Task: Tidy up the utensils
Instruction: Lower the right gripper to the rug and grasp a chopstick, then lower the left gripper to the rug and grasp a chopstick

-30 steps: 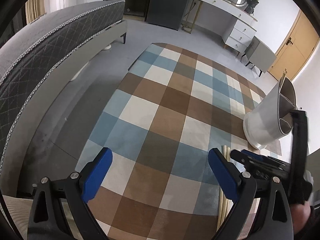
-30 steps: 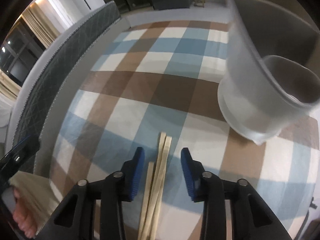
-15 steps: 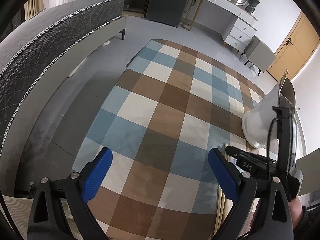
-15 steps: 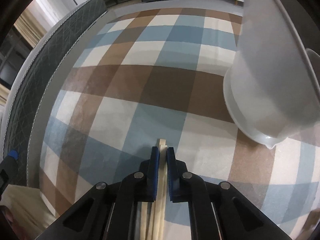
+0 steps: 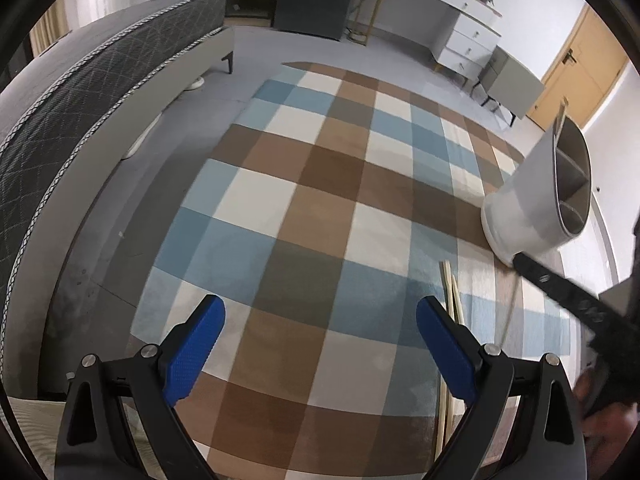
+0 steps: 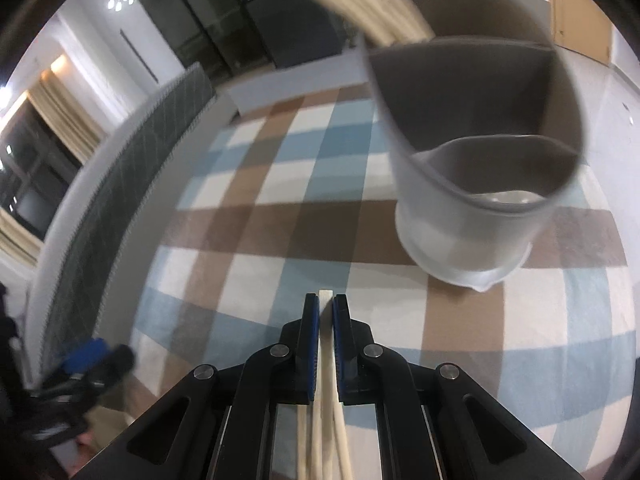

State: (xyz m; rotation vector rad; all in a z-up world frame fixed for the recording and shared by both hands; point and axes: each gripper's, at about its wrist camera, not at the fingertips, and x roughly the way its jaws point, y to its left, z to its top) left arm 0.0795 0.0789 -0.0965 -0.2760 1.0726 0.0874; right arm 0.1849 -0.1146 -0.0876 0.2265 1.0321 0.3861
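Now your right tool [image 6: 326, 312] pinches the pale wooden chopsticks [image 6: 325, 360] lengthwise, tips forward, ready for the grey divided holder [image 6: 472, 184]; your left tool [image 5: 320, 344] gapes empty.

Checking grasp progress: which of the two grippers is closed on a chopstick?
The right gripper, pinching a chopstick; the left gripper is wide open, holding nothing.

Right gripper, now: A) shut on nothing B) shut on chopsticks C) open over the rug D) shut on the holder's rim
B: in the right wrist view the right gripper has its blue pads pressed on a pale chopstick between them, short of the holder.
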